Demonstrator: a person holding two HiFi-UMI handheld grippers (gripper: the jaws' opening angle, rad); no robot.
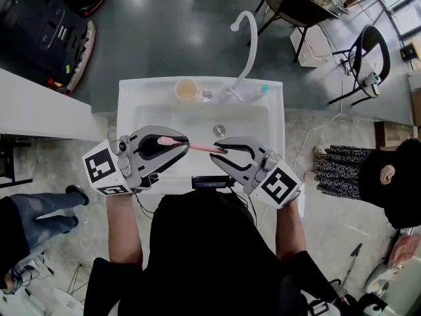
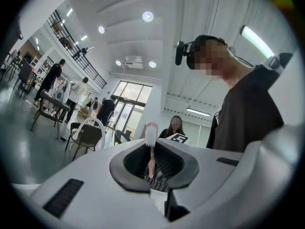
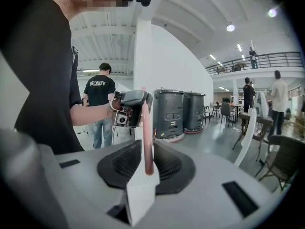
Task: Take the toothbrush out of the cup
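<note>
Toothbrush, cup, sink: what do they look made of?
Toothbrush: pink plastic by the look, smooth one-piece handle, whitish bristles.
Cup: pale cream, matte; probably plastic, could be ceramic.
Sink: smooth white moulded basin; ceramic or resin, can't tell.

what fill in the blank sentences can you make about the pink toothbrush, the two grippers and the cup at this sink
The pink plastic toothbrush is held level over the white ____. The left gripper is shut on its ____ end. The right gripper, jaws closing, has its ____ end between them. The round beige cup on the back rim holds ____ toothbrush.
Missing words: sink; bristle; handle; no
</note>
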